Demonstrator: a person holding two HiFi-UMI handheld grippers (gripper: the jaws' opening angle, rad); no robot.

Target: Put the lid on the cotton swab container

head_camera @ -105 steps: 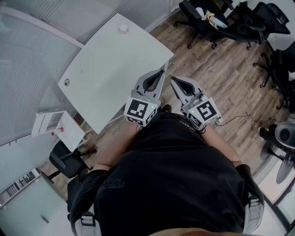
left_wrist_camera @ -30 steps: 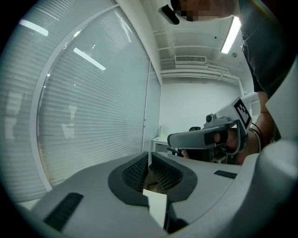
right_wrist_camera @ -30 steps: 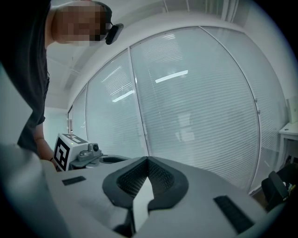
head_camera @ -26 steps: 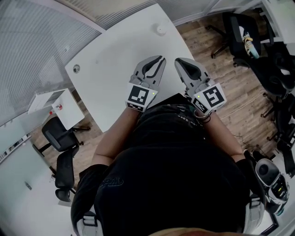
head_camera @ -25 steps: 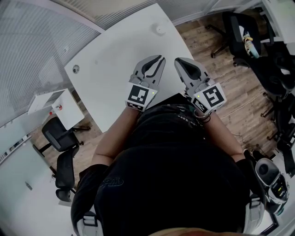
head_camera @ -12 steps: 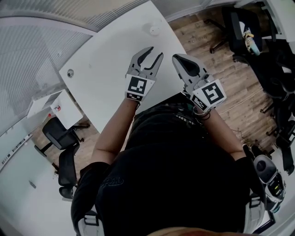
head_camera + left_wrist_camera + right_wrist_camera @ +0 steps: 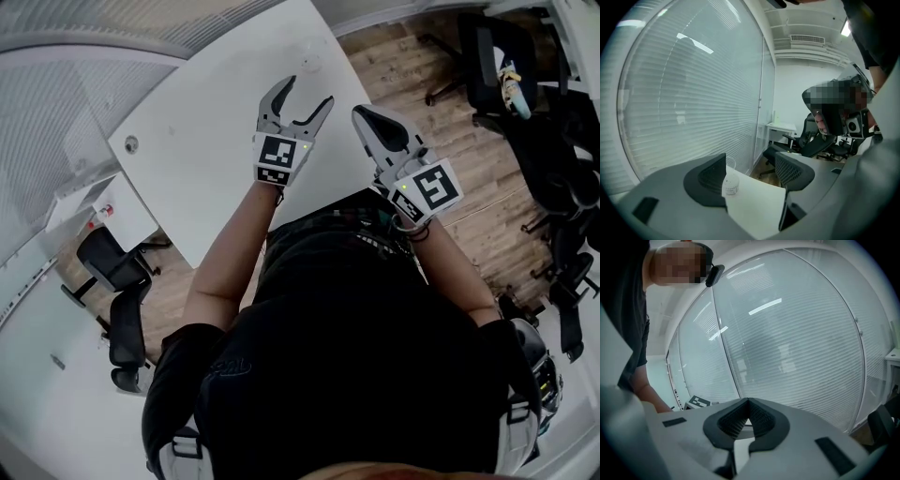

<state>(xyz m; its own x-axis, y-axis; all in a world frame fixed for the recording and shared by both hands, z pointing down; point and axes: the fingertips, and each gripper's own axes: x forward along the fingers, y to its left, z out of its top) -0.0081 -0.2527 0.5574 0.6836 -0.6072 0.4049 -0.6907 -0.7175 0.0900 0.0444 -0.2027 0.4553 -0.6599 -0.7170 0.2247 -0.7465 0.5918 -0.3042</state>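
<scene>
The cotton swab container (image 7: 308, 65) is a small round white tub near the far corner of the white table (image 7: 206, 141). In the left gripper view it (image 7: 731, 183) stands ahead, beside the left pad, with a clear round piece (image 7: 730, 162) just behind it; whether that piece is the lid I cannot tell. My left gripper (image 7: 307, 92) hangs over the table short of the tub. Its jaws have just been opening and stand wide with nothing between them (image 7: 751, 165). My right gripper (image 7: 362, 113) is shut and empty at the table's right edge (image 7: 748, 402).
A round cable hole (image 7: 131, 143) sits near the table's left corner. Glass walls with blinds (image 7: 693, 93) stand behind the table. Office chairs (image 7: 497, 56) are on the wood floor at the right, and a white cabinet (image 7: 94, 211) and a black chair (image 7: 108, 267) at the left.
My left gripper has moved forward over the table toward the tub and its jaws have gone from shut to wide open. The right gripper shifted slightly and stayed shut.
</scene>
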